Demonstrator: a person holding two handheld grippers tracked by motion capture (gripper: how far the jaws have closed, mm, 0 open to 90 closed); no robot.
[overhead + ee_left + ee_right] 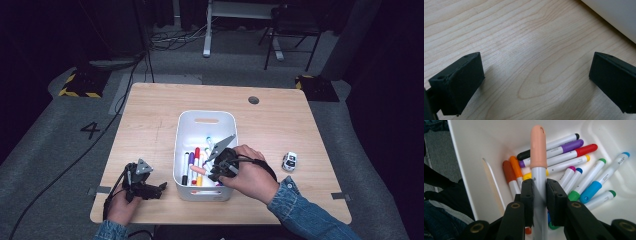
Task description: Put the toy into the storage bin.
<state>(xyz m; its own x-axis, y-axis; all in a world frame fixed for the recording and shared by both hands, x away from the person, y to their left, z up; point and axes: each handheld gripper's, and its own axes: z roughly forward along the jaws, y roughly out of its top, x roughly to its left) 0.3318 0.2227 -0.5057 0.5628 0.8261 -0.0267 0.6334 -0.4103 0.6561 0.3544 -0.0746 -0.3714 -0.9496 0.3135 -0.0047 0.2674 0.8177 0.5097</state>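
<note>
A white bin in the middle of the wooden table holds several coloured markers. My right gripper hangs over the bin's near end, shut on a grey marker with a peach cap; the capped end points into the bin above the other markers. In the right gripper view both pads press the marker's barrel. My left gripper rests low on the table just left of the bin, its jaws wide apart over bare wood with nothing between them.
A small white toy car sits on the table right of the bin. A round cable hole lies near the table's far edge. The bin's white wall stands close to the left gripper.
</note>
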